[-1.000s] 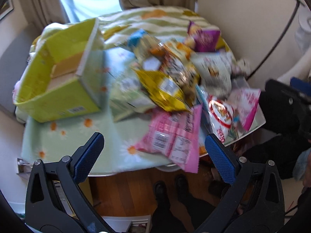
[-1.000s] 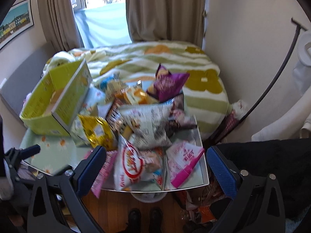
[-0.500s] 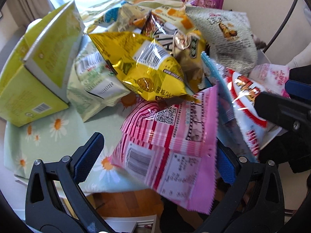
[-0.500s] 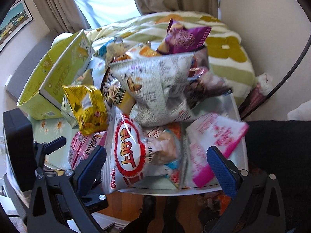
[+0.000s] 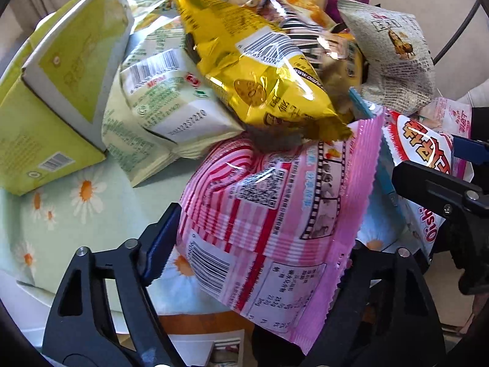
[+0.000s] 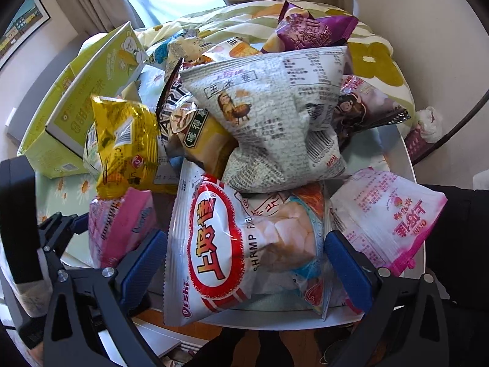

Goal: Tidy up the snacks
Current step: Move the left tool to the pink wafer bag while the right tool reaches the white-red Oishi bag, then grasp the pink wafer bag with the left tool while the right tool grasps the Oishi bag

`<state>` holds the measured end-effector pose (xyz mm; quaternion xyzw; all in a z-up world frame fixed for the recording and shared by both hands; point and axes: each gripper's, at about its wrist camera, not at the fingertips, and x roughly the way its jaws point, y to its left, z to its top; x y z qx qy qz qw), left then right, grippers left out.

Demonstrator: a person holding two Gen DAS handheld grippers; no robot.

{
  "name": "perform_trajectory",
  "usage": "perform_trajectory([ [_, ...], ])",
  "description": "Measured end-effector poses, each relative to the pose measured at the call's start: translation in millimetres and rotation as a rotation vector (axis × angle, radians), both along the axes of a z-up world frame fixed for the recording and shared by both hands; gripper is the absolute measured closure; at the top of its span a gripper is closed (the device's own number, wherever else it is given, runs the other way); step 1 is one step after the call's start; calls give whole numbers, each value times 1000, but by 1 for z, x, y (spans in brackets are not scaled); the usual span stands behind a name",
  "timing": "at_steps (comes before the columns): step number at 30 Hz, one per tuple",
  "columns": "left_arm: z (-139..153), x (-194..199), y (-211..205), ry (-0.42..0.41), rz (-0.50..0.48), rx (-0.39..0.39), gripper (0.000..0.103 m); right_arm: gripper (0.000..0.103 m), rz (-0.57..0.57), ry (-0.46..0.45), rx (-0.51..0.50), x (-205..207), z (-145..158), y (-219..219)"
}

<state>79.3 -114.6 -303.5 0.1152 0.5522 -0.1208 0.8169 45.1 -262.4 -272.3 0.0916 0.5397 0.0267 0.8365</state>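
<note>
A heap of snack bags covers a small table. My left gripper (image 5: 259, 244) is open with its jaws around a pink striped bag (image 5: 269, 214) at the table's front edge; its right finger is hidden behind the bag. My right gripper (image 6: 244, 263) is open, its jaws on either side of a white and red Oishi shrimp chip bag (image 6: 232, 244). The pink striped bag also shows in the right wrist view (image 6: 122, 226), with the left gripper (image 6: 61, 229) around it. A gold bag (image 5: 262, 70) and a grey newspaper-print bag (image 6: 275, 122) lie on the heap.
An open yellow-green cardboard box (image 5: 55, 91) stands at the left on the daisy-print cloth (image 5: 61, 214). A pale green bag (image 5: 159, 101) leans against it. A purple bag (image 6: 314, 30) lies at the back, a pink and white bag (image 6: 394, 214) at the right edge. A wall is close on the right.
Both grippers have moved forward and down to the table's front edge. The left jaws have narrowed around the pink striped bag; the right jaws now flank the Oishi bag.
</note>
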Motion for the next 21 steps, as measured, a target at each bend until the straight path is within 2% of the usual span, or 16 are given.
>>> perform_trajectory([
  [6,3,5,9,9,1,16,29,0,43,3,-100,3,-5,22],
  [11,5,0,7,2,-20,26,30,0,62,7,-135,5,-7,36],
  [14,3,-14,-10,2,-20,39,31,0,64,25,-144,6,-11,38],
  [17,-1,-17,-1,0,-19,42,31,0,36,105,-127,16,-29,35],
  [19,0,-16,-2,4,-19,41,32,0,8,86,-94,17,-32,31],
  [21,0,-14,-2,3,-19,37,34,9,0,78,-100,17,-30,31],
])
